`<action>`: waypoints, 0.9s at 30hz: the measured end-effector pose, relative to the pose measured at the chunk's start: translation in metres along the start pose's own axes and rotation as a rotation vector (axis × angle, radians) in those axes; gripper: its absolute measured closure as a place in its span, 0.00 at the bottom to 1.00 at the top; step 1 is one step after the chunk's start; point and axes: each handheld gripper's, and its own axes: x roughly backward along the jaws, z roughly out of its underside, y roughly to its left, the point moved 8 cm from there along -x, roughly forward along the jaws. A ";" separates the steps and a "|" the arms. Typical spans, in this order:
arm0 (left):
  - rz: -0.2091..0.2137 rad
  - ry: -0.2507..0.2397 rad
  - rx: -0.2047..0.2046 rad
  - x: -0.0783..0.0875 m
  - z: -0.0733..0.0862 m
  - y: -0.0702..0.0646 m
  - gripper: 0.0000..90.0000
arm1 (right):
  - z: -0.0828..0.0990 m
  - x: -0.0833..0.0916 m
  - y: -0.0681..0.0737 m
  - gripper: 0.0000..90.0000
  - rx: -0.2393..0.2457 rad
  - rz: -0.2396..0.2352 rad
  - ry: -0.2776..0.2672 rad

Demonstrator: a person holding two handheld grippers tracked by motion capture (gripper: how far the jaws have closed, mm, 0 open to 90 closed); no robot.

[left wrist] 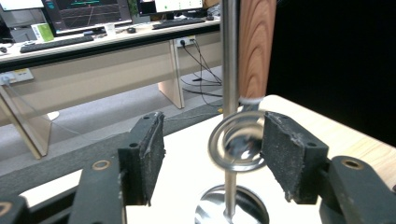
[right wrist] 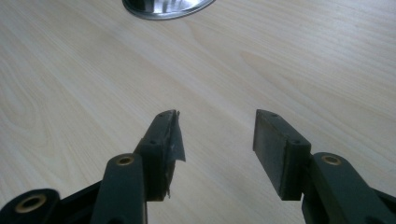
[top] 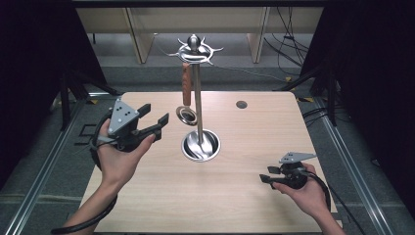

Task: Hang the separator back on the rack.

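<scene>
The left tongs (top: 152, 121) are hovering at the left of the bench (top: 244, 205), raised off its surface and aimed toward the utensil stand (top: 197, 98). Their jaws are standing spread, pinching nothing. That height looks chosen to match the hanging utensil (top: 186, 90), whose wooden handle (left wrist: 254, 46) is dangling from a hook of the stand's crown, so the grab can probably come in level rather than from above. In the left gripper view the tongs (left wrist: 212, 154) are framing the utensil's coiled wire head (left wrist: 236, 148), which is sitting just before the right-hand pad, while the other pad is standing well apart from it. Whether that pad is touching the coil I cannot tell.

The stand's pole (left wrist: 229, 70) is running straight up behind the coil, and its round steel base (top: 200, 145) is resting near the middle of the bench. The top of the handle and the hook carrying it are cut off in the left gripper view; from the high view the hook is too small to make out clearly.

At the right, the right tongs (top: 265, 175) are being held low near the bench's front edge, well apart from the stand, likely just waiting. Their jaws (right wrist: 217, 135) are also standing spread and empty over bare wood, with only a sliver of the base (right wrist: 166, 8) showing at the top.
</scene>
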 end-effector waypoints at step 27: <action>-0.055 0.100 0.058 0.035 0.090 0.034 0.34 | -0.002 -0.003 0.000 0.56 -0.007 0.011 -0.031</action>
